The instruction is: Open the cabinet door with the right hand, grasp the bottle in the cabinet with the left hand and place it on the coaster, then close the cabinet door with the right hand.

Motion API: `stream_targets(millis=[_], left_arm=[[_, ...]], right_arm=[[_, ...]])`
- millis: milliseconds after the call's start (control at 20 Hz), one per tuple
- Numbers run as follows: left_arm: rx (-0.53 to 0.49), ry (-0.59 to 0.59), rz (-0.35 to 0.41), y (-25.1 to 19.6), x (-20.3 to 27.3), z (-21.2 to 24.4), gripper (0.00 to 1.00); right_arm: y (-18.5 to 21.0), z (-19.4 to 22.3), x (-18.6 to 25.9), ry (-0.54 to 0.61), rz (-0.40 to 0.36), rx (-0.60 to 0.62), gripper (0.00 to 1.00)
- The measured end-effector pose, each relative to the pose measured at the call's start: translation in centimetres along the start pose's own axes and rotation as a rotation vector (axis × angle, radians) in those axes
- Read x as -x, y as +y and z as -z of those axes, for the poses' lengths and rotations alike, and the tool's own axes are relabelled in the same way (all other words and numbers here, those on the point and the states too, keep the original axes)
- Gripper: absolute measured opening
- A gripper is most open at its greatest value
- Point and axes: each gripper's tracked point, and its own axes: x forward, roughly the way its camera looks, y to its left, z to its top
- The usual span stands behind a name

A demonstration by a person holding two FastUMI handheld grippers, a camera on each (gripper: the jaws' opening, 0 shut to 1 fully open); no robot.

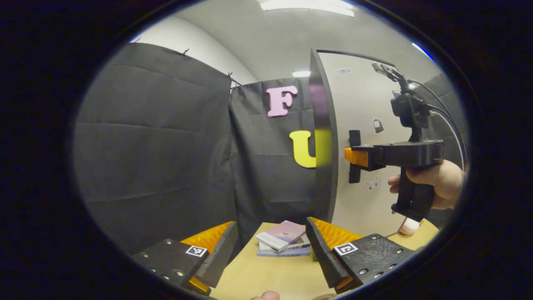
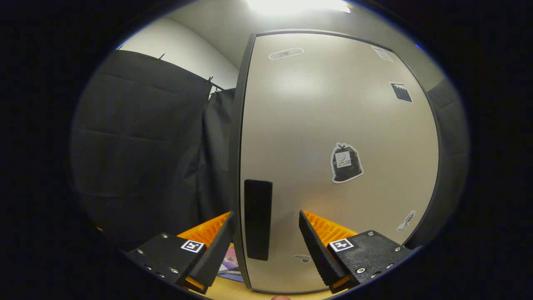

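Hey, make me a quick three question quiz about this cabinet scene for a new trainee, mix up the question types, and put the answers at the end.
1. True or false: the right gripper has its fingers closed tight on the cabinet door's black handle.
2. Multiple choice: what lies on the wooden table ahead of the left gripper? A) a stack of books B) a plate C) a kettle
3. Short answer: is the cabinet door shut or swung wide open?

Key
1. False: the fingers stand open on either side of the handle.
2. A: the books sit between the open fingers in the left gripper view.
3. Shut, or nearly; no interior shows.
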Motion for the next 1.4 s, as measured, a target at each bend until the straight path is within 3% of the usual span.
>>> stream_targets(millis=[50, 100, 150, 200, 250, 450, 850, 1000, 1400], left_arm=[[0.002, 0.008, -0.002, 0.4, -0.1, 0.1, 0.94], [-0.009, 0.020, -0.013, 0.9, -0.2, 0.2, 0.94], [-0.016, 0.019, -0.020, 1.3, -0.1, 0.3, 0.94], [-0.015, 0.014, -0.018, 1.6, 0.1, 0.6, 0.94], [-0.013, 0.017, -0.020, 1.8, 0.1, 0.8, 0.94], [0.030, 0.037, -0.013, 2.0, 0.4, 1.4, 0.94], [0.038, 0.055, 0.007, 2.9, 0.1, 2.1, 0.94], [0.060, 0.050, 0.030, 2.8, 0.0, 1.9, 0.94], [0.007, 0.015, 0.055, 1.6, 1.9, -0.1, 0.94]], right_arm=[[0.1, 0.2, -0.1, 0.008, 0.009, -0.004, 0.89], [0.5, 0.3, -0.3, 0.011, 0.007, -0.012, 0.73], [1.0, 0.3, -0.5, 0.014, 0.002, -0.025, 0.66], [1.0, 0.3, -0.5, 0.018, 0.026, -0.017, 0.42], [0.9, 0.3, -0.3, 0.028, 0.042, -0.002, 0.36], [0.9, 0.6, -0.3, 0.109, 0.030, -0.024, 0.31], [1.1, 0.6, 0.7, 0.146, -0.033, -0.022, 0.18], [1.4, 0.2, 1.6, 0.150, -0.070, -0.020, 0.17], [1.9, -0.3, 4.2, 0.149, -0.178, -0.001, 0.18]])
